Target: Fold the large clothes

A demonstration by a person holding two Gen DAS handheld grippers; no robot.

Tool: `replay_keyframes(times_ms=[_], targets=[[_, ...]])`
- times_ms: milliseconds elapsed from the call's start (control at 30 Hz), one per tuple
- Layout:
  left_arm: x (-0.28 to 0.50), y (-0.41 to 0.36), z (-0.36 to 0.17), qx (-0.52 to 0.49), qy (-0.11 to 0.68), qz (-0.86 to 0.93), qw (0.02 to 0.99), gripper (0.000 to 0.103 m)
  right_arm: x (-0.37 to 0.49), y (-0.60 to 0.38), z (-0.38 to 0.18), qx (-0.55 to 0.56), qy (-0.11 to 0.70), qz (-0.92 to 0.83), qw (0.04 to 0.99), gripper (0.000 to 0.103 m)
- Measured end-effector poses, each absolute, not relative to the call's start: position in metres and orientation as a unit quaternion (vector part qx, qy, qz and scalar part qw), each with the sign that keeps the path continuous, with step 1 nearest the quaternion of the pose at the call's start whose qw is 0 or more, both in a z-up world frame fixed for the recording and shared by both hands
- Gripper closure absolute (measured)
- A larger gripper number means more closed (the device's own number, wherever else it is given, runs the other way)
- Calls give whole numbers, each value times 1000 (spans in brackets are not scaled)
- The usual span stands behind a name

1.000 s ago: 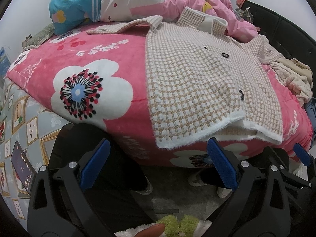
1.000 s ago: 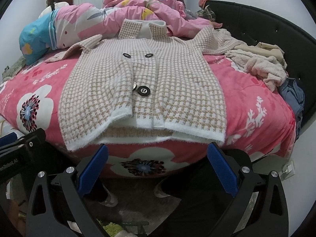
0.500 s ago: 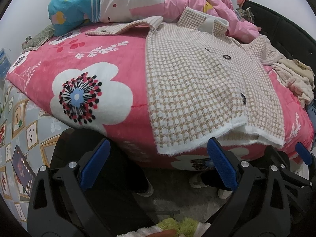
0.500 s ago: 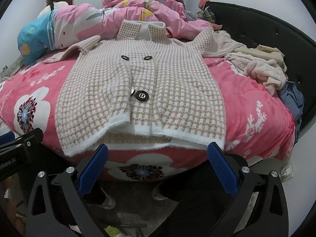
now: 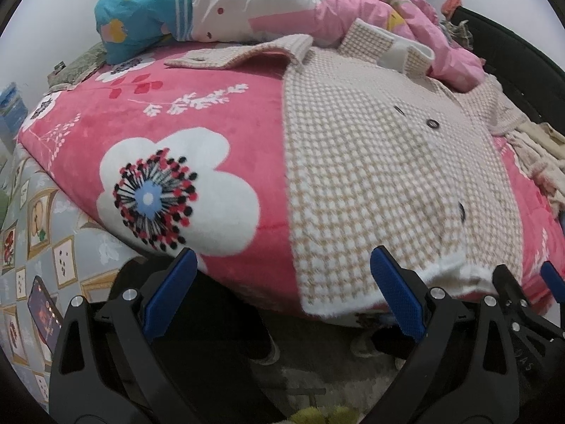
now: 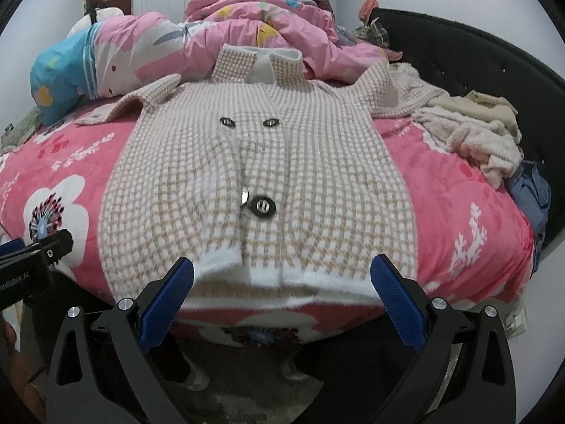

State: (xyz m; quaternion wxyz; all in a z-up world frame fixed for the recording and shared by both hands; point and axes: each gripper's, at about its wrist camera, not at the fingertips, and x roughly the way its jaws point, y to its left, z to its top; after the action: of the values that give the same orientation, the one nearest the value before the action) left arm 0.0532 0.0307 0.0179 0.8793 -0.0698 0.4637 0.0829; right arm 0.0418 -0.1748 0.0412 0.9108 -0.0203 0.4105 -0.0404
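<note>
Left hand-held gripper: jaws spread wide, nothing between them, hanging off the near edge of the bed. Its blue right-side pad overlaps the white hem of the checked jacket; contact unclear. Jacket lies flat, front up, on the pink flowered blanket, collar at the far end, one sleeve stretched out to the left. Crumpled pink quilt behind the collar. Pile of cream clothes at right. Right hand-held gripper partly visible at lower right. Phone lower left, screen lit.
</note>
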Motion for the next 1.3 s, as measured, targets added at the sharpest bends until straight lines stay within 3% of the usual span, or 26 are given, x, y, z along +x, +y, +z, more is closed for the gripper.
replay_keyframes(times_ms=[500,1300], targets=[[99,77,25,-84,460,148,872,8,106,-138,56,-61,396,-1,916,5],[166,107,-2,-93,477,177,856,8,186,-94,34,-96,409,62,905,5]])
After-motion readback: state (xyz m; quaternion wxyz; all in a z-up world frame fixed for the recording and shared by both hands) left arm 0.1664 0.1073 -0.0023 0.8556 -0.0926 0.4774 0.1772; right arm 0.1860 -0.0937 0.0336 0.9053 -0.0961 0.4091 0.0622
